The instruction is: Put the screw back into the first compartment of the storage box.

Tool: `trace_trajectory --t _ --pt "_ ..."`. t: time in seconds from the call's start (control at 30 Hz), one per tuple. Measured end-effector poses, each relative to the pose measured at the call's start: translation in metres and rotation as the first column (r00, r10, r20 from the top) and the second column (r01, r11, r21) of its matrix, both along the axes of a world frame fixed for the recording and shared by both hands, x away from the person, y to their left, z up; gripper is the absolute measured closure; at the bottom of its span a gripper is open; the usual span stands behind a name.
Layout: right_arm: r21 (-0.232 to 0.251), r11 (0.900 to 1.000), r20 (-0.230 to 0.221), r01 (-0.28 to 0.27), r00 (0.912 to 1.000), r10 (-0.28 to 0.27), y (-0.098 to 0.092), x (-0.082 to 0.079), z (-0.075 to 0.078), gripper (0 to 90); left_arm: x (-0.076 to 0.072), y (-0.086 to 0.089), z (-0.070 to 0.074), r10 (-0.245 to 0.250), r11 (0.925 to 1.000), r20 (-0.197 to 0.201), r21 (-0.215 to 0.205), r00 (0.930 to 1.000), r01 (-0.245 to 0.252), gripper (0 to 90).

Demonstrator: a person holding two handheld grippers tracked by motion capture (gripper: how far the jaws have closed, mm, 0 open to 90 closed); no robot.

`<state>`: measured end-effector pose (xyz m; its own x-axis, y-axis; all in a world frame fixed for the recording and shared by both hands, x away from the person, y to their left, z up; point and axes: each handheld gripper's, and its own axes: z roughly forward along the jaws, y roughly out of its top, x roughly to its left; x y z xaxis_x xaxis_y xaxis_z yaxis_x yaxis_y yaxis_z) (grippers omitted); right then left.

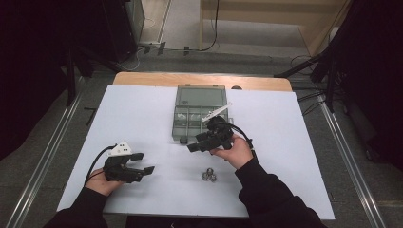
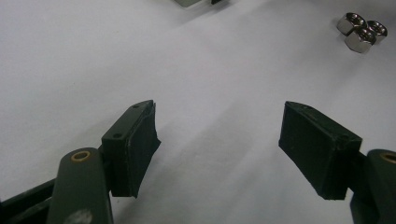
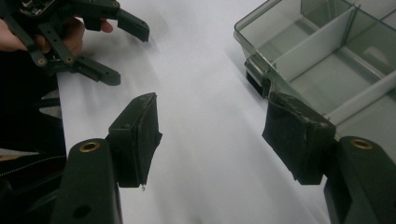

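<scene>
A clear plastic compartment box point(image 1: 177, 124) lies open at the middle of the white table, its lid point(image 1: 200, 96) folded back. Its compartments point(image 3: 317, 44) look empty in the right gripper view. Three steel hex nuts point(image 1: 208, 175) sit together near the front edge, also at the top right of the left gripper view point(image 2: 362, 30). My right gripper point(image 1: 194, 142) hovers open just in front of the box's near left corner point(image 3: 254, 70), with nothing between its jaws point(image 3: 212, 98). My left gripper point(image 1: 146, 162) rests open at the front left over bare table point(image 2: 219, 106).
The white sheet point(image 1: 142, 118) covers most of the table, with a wooden edge point(image 1: 199, 78) at the back. From the right gripper view, the left gripper point(image 3: 126, 53) and its hand are at the top left. Dark stands and cables ring the table.
</scene>
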<state>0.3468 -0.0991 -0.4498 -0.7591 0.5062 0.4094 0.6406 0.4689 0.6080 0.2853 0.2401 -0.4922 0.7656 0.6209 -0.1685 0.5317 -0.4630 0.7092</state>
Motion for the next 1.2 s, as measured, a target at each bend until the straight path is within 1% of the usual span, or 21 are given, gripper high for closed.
trace_trajectory --t 0.2,0.43,0.53,0.63,0.73,0.83,0.9,1.0,1.03,1.2 --pt "0.003 1.0 0.003 0.001 1.0 -0.001 -0.01 -0.01 -0.004 35.8 0.0 0.0 0.0 -0.005 1.0 0.005 0.003 1.0 0.005 27.2" --pt "-0.005 1.0 0.003 0.01 1.0 -0.01 -0.019 -0.021 -0.009 35.8 0.0 -0.001 0.0 -0.005 1.0 0.003 0.001 1.0 0.005 27.2" --pt "-0.005 1.0 0.01 0.011 0.9999 -0.01 -0.021 -0.024 -0.01 35.8 0.0 -0.001 0.0 -0.005 1.0 0.003 0.002 1.0 0.005 27.2" --pt "-0.016 1.0 0.013 0.009 0.9999 -0.009 -0.023 -0.027 -0.011 35.8 0.0 -0.001 0.0 -0.005 1.0 0.004 0.002 1.0 0.005 27.2" --pt "-0.02 1.0 0.006 0.013 0.9999 -0.013 -0.025 -0.029 -0.013 35.9 0.0 -0.001 0.0 -0.004 1.0 0.004 0.002 1.0 0.004 27.2" --pt "-0.026 1.0 0.011 0.017 0.9998 -0.017 -0.028 -0.032 -0.015 35.8 0.0 -0.001 0.0 -0.005 1.0 0.005 0.004 1.0 0.005 27.2" --pt "-0.03 0.999 0.006 0.019 0.9998 -0.019 -0.029 -0.034 -0.016 35.9 0.0 -0.001 0.0 -0.005 1.0 0.005 0.007 1.0 0.005 27.2" --pt "-0.032 0.999 0.006 0.019 0.9998 -0.019 -0.031 -0.037 -0.019 36.6 0.0 -0.001 0.0 -0.002 1.0 0.006 0.003 1.0 0.002 27.2" --pt "-0.036 0.999 -0.002 0.021 0.9998 -0.021 -0.032 -0.038 -0.02 36.7 0.0 -0.001 0.0 -0.003 1.0 0.007 0.003 1.0 0.003 27.2" --pt "-0.05 0.999 -0.005 0.021 0.9998 -0.021 -0.033 -0.042 -0.025 36.8 0.0 -0.001 0.0 -0.003 1.0 0.005 0.004 1.0 0.003 27.2"
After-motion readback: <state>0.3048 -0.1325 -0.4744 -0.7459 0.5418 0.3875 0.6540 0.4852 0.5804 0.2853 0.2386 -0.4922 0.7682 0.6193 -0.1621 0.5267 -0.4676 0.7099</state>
